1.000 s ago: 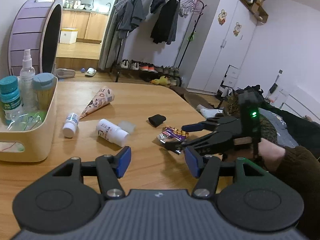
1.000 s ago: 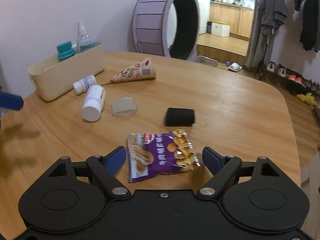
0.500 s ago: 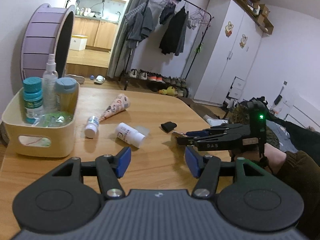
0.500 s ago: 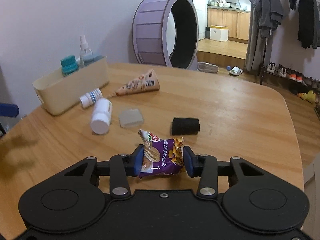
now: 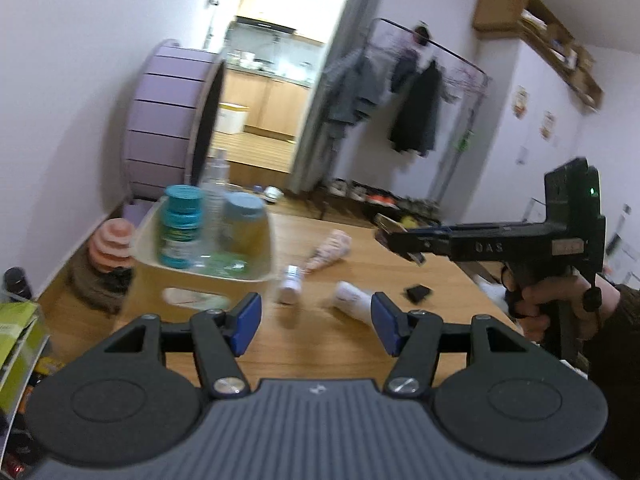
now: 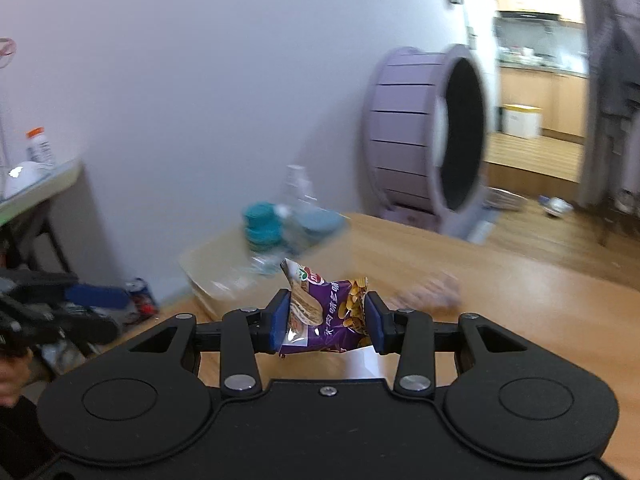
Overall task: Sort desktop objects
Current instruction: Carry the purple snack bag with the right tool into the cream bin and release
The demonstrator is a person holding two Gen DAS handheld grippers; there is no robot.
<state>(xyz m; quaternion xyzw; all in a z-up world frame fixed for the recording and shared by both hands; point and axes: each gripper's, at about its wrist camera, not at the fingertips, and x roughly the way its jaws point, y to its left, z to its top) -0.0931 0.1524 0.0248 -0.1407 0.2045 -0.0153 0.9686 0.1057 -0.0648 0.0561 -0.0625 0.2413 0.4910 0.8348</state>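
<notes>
The right gripper (image 6: 327, 322) is clamped on a purple snack packet (image 6: 325, 316), its two blue pads pressing the packet's left and right sides so the foil crumples between them. The packet is lifted clear of the wooden table (image 6: 520, 292), with its top corner sticking up above the pads. Just beyond it, further from the camera, sits a cream storage bin (image 6: 208, 268) near the left edge of the table, blurred by motion. In the bin stand a teal-capped bottle (image 6: 262, 228), a clear spray bottle (image 6: 298, 192) and a jar with a blue lid (image 6: 320, 220).

The left gripper (image 5: 316, 318) is spread wide with nothing between its blue pads, and it hangs above the near part of the table. From its camera the bin (image 5: 200, 280) is at the near left, and the right gripper (image 5: 400, 238) comes in from the right, held high above the table, with the packet only showing as a thin edge at its tip. On the table to the right of the bin lie a small white bottle (image 5: 289, 286), a larger white bottle (image 5: 354, 300) on its side, a cone-shaped paper wrapper (image 5: 330, 246) further back, and a small black object (image 5: 418, 292) to the right. These four are apart from one another.

A large purple wheel (image 6: 424, 148) stands on the floor against the wall beyond the far left of the table
</notes>
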